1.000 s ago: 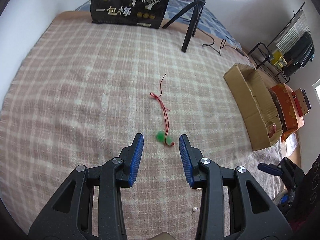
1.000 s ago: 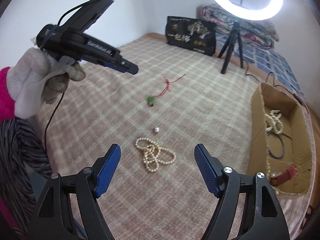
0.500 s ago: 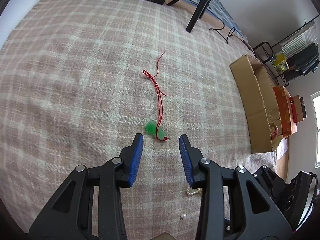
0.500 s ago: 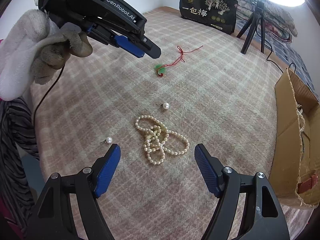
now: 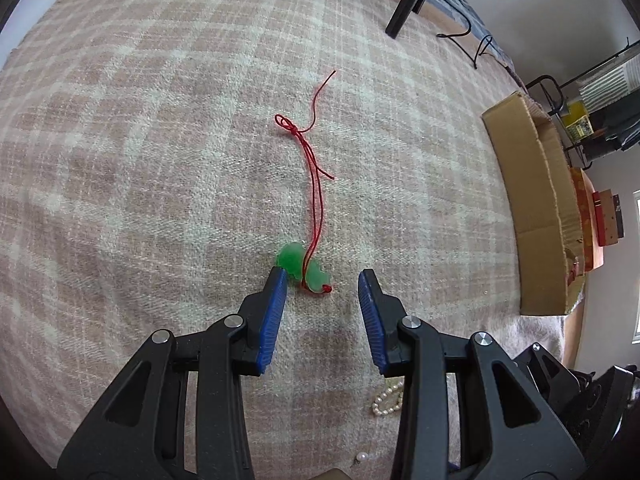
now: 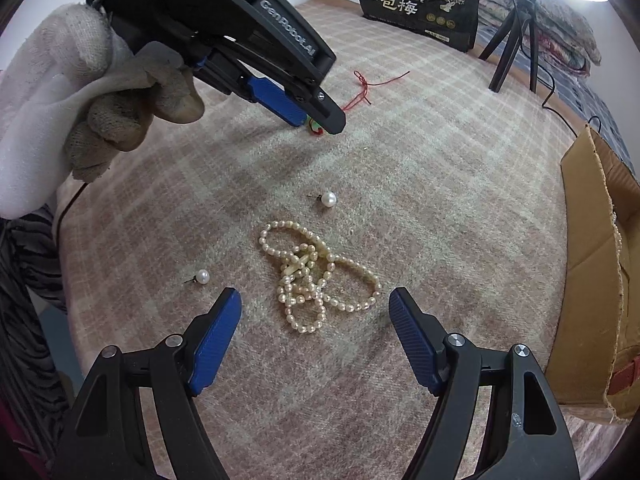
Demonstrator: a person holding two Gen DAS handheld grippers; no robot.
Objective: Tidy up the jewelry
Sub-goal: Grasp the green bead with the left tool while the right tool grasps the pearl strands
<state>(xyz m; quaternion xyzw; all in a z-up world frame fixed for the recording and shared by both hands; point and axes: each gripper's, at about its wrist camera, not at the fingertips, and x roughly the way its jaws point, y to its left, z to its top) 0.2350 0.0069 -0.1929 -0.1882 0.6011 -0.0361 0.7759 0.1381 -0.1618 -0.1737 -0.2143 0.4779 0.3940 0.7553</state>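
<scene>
- On the plaid bed blanket (image 5: 160, 160), green pendant (image 5: 306, 268) lies betw. left tool (image 5: 322, 284) tips, nearer the left one; tool part-open, holding nothing
- Pendant prob. small, hard, slick; red cord (image 5: 314, 184) limp – pinch the stone itself
- Right tool (image 6: 314, 306) wide, empty, above pearl strand (image 6: 312, 276)
- Count: 1 pendant, 1 pearl tangle, 2 pearl studs (image 6: 329, 199) (image 6: 203, 276), 1 cardboard box (image 6: 592, 280)

Pendant (image 5: 304, 266) lies on blanket (image 5: 140, 160) betw. tips of left gripper (image 5: 322, 280), touching its left finger; cord (image 5: 314, 184) runs to far side. Necklace pile (image 6: 310, 272) sits just beyond right gripper (image 6: 314, 304), w/ one stud (image 6: 329, 199) beyond it, another stud (image 6: 203, 276) to its left. Box (image 6: 592, 264) at right.
</scene>
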